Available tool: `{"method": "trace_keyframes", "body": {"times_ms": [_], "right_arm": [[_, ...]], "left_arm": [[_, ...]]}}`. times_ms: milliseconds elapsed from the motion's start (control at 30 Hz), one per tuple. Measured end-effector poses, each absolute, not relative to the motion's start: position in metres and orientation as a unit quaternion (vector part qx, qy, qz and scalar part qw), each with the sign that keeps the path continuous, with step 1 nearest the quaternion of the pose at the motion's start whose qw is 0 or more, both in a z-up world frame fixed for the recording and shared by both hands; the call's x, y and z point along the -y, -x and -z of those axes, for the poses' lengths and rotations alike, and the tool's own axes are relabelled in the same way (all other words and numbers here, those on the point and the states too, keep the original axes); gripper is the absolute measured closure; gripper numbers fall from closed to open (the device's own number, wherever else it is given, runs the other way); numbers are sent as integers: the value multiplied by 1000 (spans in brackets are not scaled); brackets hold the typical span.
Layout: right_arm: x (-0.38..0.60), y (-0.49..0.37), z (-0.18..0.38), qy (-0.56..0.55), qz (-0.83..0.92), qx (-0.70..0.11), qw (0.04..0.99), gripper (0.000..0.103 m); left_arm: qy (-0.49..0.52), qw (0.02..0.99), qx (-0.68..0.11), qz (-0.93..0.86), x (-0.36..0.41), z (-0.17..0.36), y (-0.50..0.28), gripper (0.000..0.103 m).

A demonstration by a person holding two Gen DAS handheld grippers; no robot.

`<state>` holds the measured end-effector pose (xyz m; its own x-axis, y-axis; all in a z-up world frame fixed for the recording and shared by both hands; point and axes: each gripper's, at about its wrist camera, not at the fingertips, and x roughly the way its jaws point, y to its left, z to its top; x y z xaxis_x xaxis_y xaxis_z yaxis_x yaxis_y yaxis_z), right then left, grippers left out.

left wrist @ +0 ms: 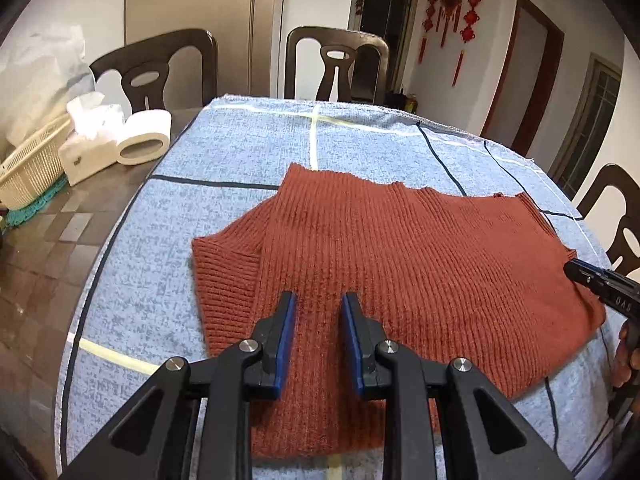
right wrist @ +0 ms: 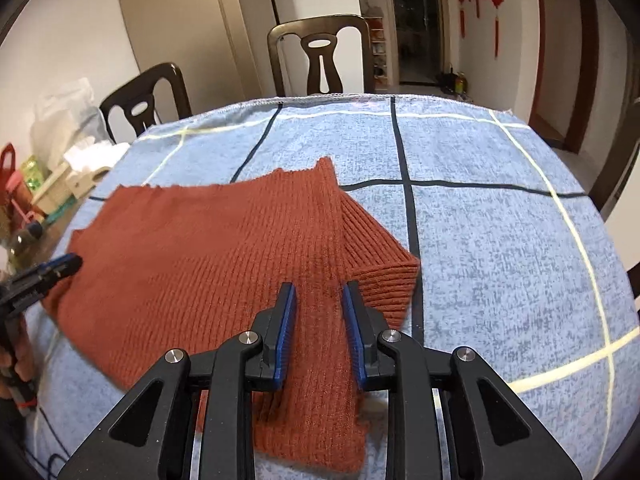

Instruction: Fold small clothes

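Note:
A rust-red ribbed sweater lies spread on the blue checked tablecloth. A ribbed cuff sticks out at its left in the left wrist view. My left gripper sits at the sweater's near left part, its blue pads closed on a strip of knit that fills the narrow gap and runs back under the jaws. My right gripper holds the sweater the same way on the other side, beside the other cuff. Each gripper shows at the edge of the other's view: the right gripper, the left gripper.
Dark wooden chairs stand round the far side of the table. Left of the cloth on the bare tabletop are a tissue box, a paper roll and a woven basket. A hand shows at the right edge.

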<state>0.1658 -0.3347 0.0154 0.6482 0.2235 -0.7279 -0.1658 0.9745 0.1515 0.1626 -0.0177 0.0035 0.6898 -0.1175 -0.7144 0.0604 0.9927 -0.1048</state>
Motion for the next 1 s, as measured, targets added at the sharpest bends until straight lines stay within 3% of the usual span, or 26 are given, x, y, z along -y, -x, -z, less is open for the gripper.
{"method": "trace_keyframes", "body": {"times_ms": [800, 1000], "right_arm": [[311, -169, -37, -6, -113, -390, 914, 77], [307, -197, -16, -10, -105, -416, 903, 77]], "left_arm": [[41, 924, -375, 60, 19, -27, -167, 77], [25, 913, -404, 52, 27, -5, -198, 77]]}}
